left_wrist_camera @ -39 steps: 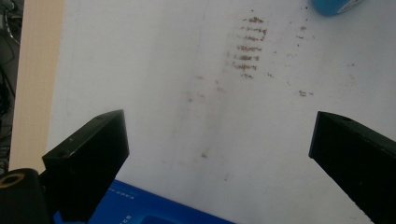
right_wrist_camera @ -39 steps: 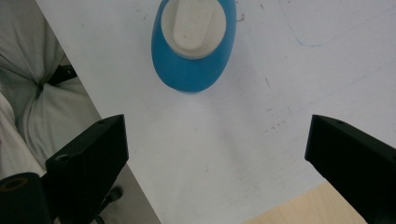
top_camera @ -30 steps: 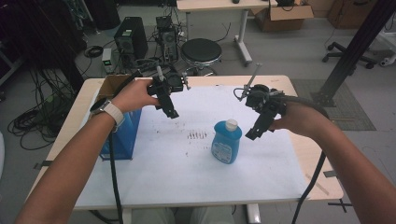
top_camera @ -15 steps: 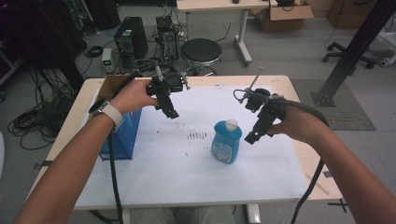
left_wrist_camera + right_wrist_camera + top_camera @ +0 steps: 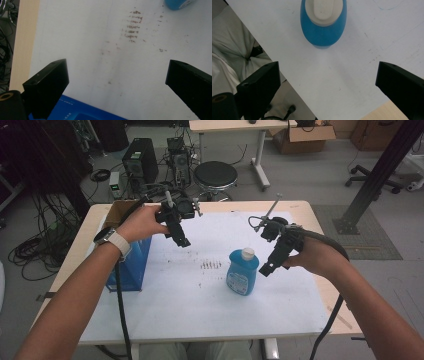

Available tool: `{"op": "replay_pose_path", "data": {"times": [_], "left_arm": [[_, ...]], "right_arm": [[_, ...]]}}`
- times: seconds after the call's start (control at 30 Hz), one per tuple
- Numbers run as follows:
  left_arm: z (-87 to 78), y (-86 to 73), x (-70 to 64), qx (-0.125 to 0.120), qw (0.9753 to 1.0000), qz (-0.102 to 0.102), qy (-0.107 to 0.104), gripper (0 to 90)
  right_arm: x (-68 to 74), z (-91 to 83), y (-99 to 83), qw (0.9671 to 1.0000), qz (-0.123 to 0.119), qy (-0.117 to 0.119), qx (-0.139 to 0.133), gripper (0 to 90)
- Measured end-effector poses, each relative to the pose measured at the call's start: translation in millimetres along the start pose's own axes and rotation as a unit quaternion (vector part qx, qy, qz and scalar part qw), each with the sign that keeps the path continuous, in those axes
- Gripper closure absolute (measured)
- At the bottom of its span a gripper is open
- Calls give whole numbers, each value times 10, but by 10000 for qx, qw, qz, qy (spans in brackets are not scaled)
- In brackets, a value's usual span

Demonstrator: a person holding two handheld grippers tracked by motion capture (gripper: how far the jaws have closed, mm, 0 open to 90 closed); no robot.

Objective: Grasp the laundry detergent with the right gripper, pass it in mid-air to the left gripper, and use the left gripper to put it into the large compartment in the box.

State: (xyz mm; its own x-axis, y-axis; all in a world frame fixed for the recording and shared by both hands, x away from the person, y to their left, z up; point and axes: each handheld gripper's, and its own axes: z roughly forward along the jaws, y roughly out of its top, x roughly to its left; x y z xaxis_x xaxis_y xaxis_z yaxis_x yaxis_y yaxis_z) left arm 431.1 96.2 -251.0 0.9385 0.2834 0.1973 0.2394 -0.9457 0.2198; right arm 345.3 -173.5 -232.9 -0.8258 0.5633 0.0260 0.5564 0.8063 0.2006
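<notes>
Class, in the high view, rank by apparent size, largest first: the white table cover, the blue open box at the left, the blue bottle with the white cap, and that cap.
1. White table cover
2. Blue open box, partly hidden by the forearm
3. Blue plastic bottle
4. White bottle cap

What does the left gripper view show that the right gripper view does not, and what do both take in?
The left gripper view alone takes in the blue box at its bottom edge, the rows of brown marks on the white sheet and, at top left, dark cables beyond the wooden table edge. The right gripper view alone takes in the bottle's white cap from above and light cloth below the table. Both show the white sheet, the blue bottle and two wide-apart black jaws with nothing between them.
</notes>
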Motion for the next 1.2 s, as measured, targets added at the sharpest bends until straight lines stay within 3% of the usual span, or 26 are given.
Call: {"op": "replay_pose_path", "data": {"times": [0.7,0.93,1.2], "left_arm": [[-7,-1,-19,7,10000,14,12,54],[2,4,-24,25,10000,20,0,54],[26,-20,-20,42,10000,20,-8,54]], "right_arm": [[30,118,-13,9993,218,73,-294,60],[45,200,-65,9981,202,112,-579,61],[45,294,-157,9943,329,154,-1003,59]]}}
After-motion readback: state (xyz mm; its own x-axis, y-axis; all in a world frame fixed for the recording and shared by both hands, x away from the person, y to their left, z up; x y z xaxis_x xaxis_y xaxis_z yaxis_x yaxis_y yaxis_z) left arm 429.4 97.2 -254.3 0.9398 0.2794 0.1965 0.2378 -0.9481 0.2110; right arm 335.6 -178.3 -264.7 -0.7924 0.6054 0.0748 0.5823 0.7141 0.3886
